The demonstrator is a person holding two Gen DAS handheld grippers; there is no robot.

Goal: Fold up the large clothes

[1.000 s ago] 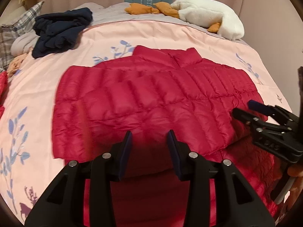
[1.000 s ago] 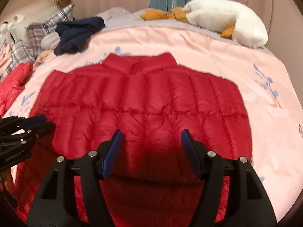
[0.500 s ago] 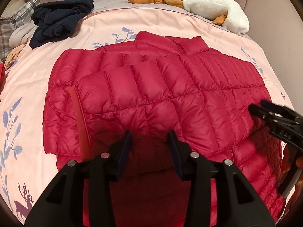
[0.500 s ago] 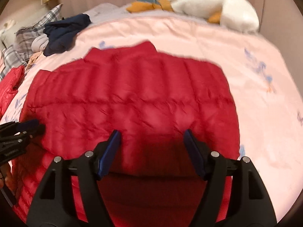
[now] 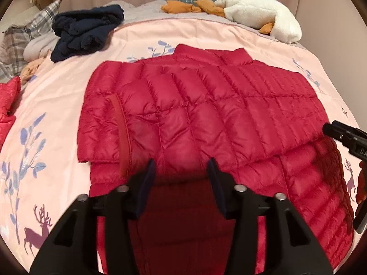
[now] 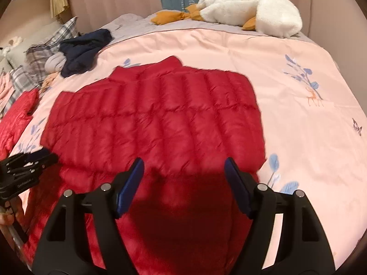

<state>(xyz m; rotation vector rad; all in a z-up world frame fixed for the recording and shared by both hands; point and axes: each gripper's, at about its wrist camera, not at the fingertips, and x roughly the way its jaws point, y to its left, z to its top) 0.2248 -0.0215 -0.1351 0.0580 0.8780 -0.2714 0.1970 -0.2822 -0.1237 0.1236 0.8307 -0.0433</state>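
The red down jacket (image 5: 220,123) lies dead ahead of both sets of parted, empty jaws, its folded edge running crosswise beneath left gripper (image 5: 181,174) and right gripper (image 6: 184,174)

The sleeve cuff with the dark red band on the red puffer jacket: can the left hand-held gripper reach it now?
Probably yes. The left hand-held gripper is open, the cuff lies uncovered just beyond it, nothing between.

The red quilted down jacket (image 5: 206,114) ahead of both claws looks slick, faintly shiny and puffy. Beneath it, the pink printed bed cover (image 6: 298,126) is smooth matt cloth. Far ahead, the white plush goose toy (image 6: 250,9) looks fleecy.
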